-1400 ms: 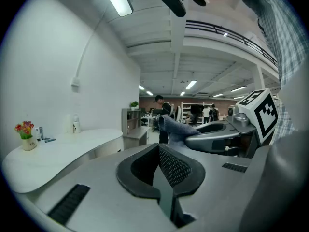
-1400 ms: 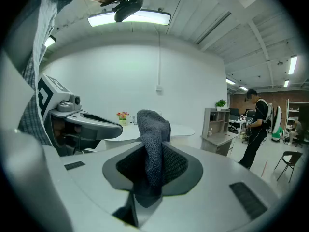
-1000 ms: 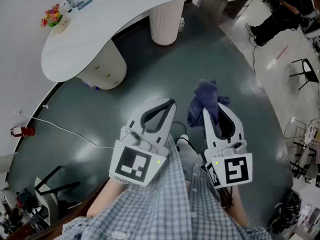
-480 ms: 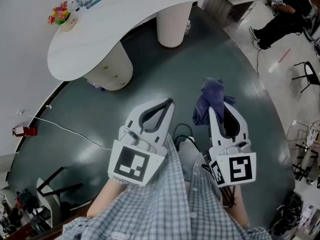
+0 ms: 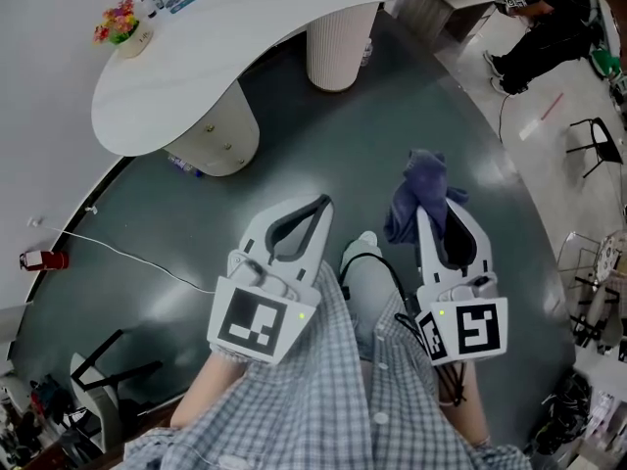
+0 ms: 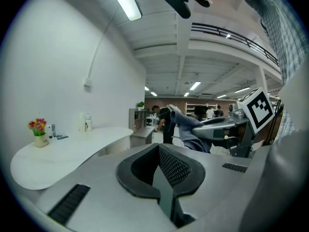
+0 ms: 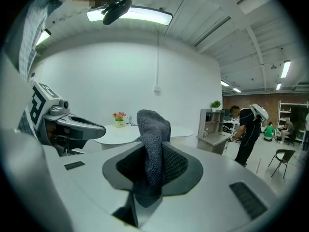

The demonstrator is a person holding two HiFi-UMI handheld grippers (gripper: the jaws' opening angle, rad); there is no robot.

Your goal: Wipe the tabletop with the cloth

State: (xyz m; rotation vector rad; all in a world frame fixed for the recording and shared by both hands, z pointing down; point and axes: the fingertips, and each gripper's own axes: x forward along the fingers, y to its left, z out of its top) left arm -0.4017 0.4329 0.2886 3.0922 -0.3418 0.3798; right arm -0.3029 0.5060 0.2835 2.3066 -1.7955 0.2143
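a person stands on the dark floor (image 5: 323, 135), short of the white tabletop (image 5: 225, 37), with a gripper in each hand. right gripper (image 5: 432, 215): jaws pressed onto the cloth (image 5: 419, 192), a blue-grey rag pinched through a gathered fold, so that a loose tuft stands out past the jaw tips and some of it lies down in the gap behind the textured pads (image 7: 176, 163). the cloth is thus in the air, well apart from the tabletop and touching nothing but the jaws. left gripper (image 5: 315, 207): jaws brought together with nothing between them, held beside the right one. at the far end of the tabletop stand a small pot of flowers (image 5: 120, 27) and a few small items (image 5: 162, 4); the rest of the visible surface is bare. handling, as judged: the cloth looks light, soft and limp, with a coarse weave unlikely to slip from the pads. it would fold and bunch instead of pushing flat, so a hold on a gathered bunch, as here, leaves little area to wipe with, and the free tuft must be pressed down onto the surface. wiping has not begun, and the table is not yet within reach.
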